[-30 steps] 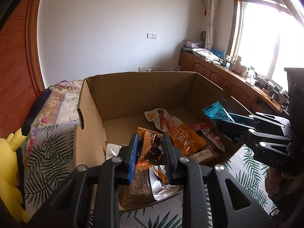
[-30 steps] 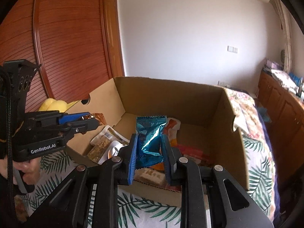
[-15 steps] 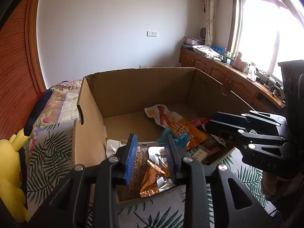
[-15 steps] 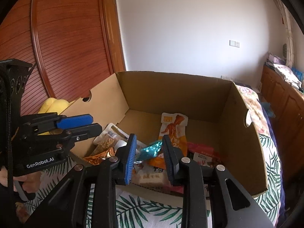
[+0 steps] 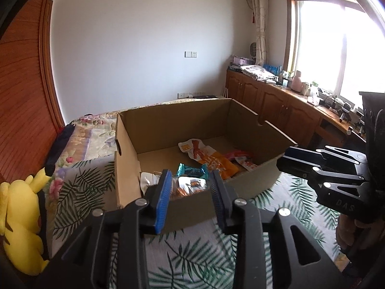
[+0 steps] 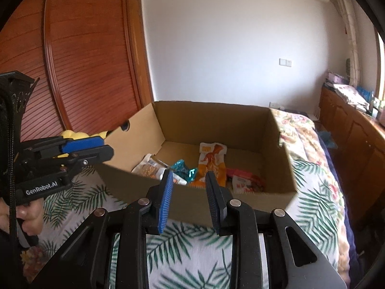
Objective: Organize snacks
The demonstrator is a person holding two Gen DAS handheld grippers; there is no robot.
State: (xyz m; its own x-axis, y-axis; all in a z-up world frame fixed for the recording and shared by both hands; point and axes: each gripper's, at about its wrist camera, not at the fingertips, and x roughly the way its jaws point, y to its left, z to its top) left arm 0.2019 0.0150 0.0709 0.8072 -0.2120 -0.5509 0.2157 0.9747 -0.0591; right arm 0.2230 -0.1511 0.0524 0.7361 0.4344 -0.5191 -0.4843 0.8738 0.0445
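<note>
An open cardboard box (image 5: 192, 203) sits on a leaf-print bedspread and holds several snack packets. A teal packet (image 5: 191, 169) lies near its front, beside an orange packet (image 5: 216, 160) and a red one (image 5: 240, 154). My left gripper (image 5: 191, 197) is open and empty, just in front of the box's near wall. My right gripper (image 6: 189, 198) is open and empty, also outside the near wall (image 6: 192, 203). The teal packet (image 6: 184, 167) and orange packet (image 6: 211, 163) show in the right wrist view. Each gripper shows in the other's view: the right one (image 5: 322, 168), the left one (image 6: 72, 154).
A yellow plush toy (image 5: 21, 226) lies left of the box on the bedspread (image 5: 192, 260). Wooden wardrobe doors (image 6: 84, 60) stand at the left. Low wooden cabinets (image 5: 276, 106) with clutter run under the window at the right.
Both grippers let go of their packets, the orange-brown one and the teal one, which now lie in the box. Both grippers opened and pulled back out of the box.
</note>
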